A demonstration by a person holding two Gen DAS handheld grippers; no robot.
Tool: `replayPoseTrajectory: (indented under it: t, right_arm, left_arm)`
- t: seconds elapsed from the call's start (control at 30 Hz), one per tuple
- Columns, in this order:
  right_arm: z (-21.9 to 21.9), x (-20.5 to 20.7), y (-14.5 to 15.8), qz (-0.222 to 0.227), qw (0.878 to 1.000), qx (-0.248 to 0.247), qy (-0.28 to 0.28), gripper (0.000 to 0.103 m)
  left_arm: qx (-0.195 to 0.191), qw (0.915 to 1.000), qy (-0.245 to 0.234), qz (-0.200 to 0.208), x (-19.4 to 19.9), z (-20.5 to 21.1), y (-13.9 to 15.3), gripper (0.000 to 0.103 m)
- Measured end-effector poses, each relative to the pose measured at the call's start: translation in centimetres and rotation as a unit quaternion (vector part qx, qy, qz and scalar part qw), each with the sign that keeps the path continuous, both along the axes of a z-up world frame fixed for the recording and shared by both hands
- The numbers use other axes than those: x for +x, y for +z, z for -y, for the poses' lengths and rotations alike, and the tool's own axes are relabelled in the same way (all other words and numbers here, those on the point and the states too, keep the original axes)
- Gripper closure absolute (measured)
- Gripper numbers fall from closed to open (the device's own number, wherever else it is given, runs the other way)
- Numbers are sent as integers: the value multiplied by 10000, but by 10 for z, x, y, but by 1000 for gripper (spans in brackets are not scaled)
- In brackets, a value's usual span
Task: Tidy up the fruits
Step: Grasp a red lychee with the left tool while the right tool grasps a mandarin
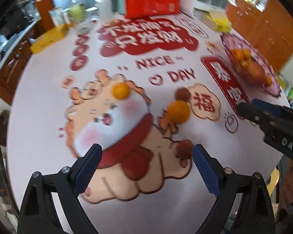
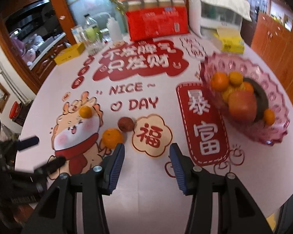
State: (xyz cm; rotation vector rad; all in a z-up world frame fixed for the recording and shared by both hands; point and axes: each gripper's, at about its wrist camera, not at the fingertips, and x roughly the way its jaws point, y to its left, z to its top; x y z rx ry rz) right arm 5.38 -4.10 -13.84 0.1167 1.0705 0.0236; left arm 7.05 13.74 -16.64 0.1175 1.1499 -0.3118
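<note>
On the round printed tablecloth (image 2: pixel 146 175) lie a big orange (image 2: pixel 113 138) (image 1: pixel 178 112), a small orange (image 2: pixel 86 112) (image 1: pixel 120 90) and a reddish-brown fruit (image 2: pixel 126 124) (image 1: pixel 182 94). A second brown fruit (image 1: pixel 184 149) lies just inside my left gripper's right fingertip. My left gripper (image 1: pixel 146 150) stands wide open above the cartoon print, gripping nothing. My right gripper (image 2: pixel 146 148) is open with only cloth between its fingers; the big orange sits just beyond its left fingertip. A pink scalloped bowl (image 2: pixel 211 66) (image 1: pixel 226 39) at the right holds several oranges and a red apple (image 2: pixel 242 105).
At the table's far side stand a red package (image 2: pixel 156 23), a white appliance under a cloth (image 2: pixel 218 13), a yellow box (image 2: pixel 69 53), another yellow box (image 2: pixel 232 42) and bottles (image 2: pixel 90 29). Wooden cabinets (image 2: pixel 273 44) surround the table.
</note>
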Motion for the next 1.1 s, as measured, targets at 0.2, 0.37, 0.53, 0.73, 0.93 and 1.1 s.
replayPoseTrajectory:
  t: [0.2,0.37,0.53,0.73,0.93,1.1]
  right_arm:
    - [5,1,-23,-277,9996,18,-70,55]
    - [10,6,-30,-334,9994,29,-18,55]
    - [7,14,-33,-358,9992,72,182,55]
    - [-14,28,-41,-427,9973,146,586,55]
    - [-42,42,-50,-509,9936,202,993,55]
    - [-61,55,-60,-611,9909,213,1180,55]
  left_arm:
    - [-231,9988,-229,-369,5,28,-34,30]
    - [-369,9960,-280,-764,5,41,-57,57]
    - [-487,9965,-100,-665,4,36,-57,73]
    - [-499,9944,699,-622,9,-6,-58,74]
    - [-495,9865,1443,-598,11,-56,-59,74]
    - [-480,9807,1805,-582,13,-88,-58,74]
